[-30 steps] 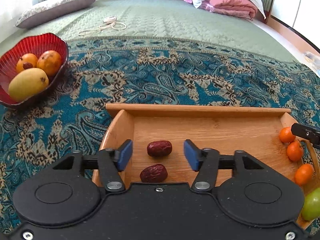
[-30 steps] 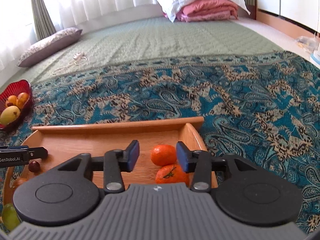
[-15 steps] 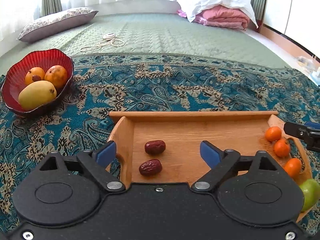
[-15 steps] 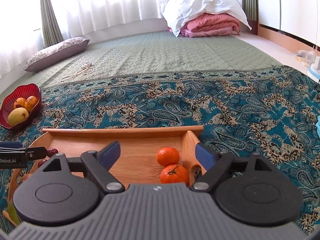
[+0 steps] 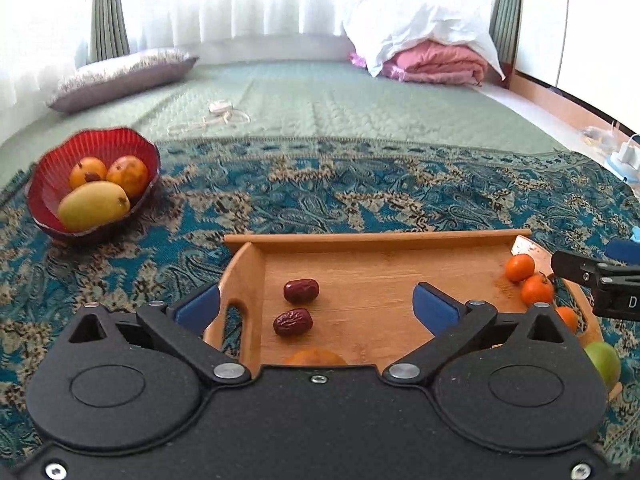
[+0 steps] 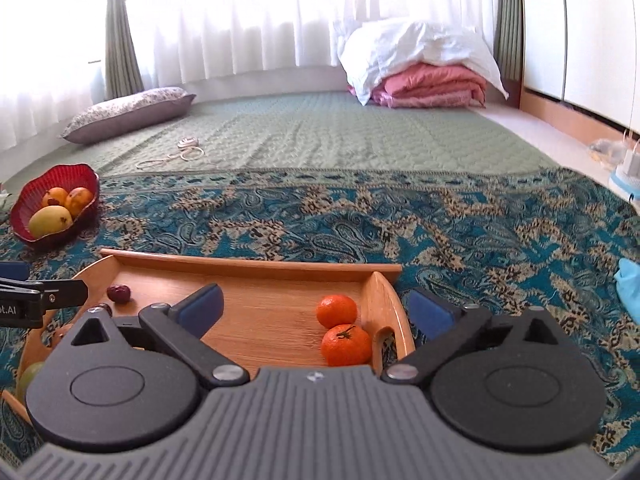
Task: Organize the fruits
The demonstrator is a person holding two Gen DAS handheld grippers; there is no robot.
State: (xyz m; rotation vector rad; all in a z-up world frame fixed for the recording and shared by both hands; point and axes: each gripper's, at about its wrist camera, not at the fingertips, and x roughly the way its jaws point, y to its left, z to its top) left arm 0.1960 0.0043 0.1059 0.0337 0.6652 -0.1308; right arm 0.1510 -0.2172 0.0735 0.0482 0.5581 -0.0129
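A wooden tray (image 5: pixel 376 238) lies on the teal patterned cloth. Two red dates (image 5: pixel 301 290) rest near its left end, and tangerines (image 5: pixel 519 267) and a green fruit (image 5: pixel 603 358) sit at its right end. My left gripper (image 5: pixel 316 306) hovers over the left end with its jaws opening wide; the dates lie below the gap, untouched. My right gripper (image 6: pixel 316 307) hovers over the tray's (image 6: pixel 248 266) right end, jaws also opening, with two tangerines (image 6: pixel 346 345) lying free beneath. An orange fruit (image 5: pixel 314 357) peeks out from behind the left gripper body.
A red bowl (image 5: pixel 44 196) with a mango (image 5: pixel 93 205) and two orange fruits stands left of the tray. Farther back are a pillow (image 5: pixel 120 76), a white cable (image 5: pixel 218 114) and folded bedding (image 5: pixel 436 60). A light blue item (image 6: pixel 630 292) lies at the right.
Both grippers have opened from narrow to wide and drawn back and upward from the tray. The dates and tangerines lie where they were.
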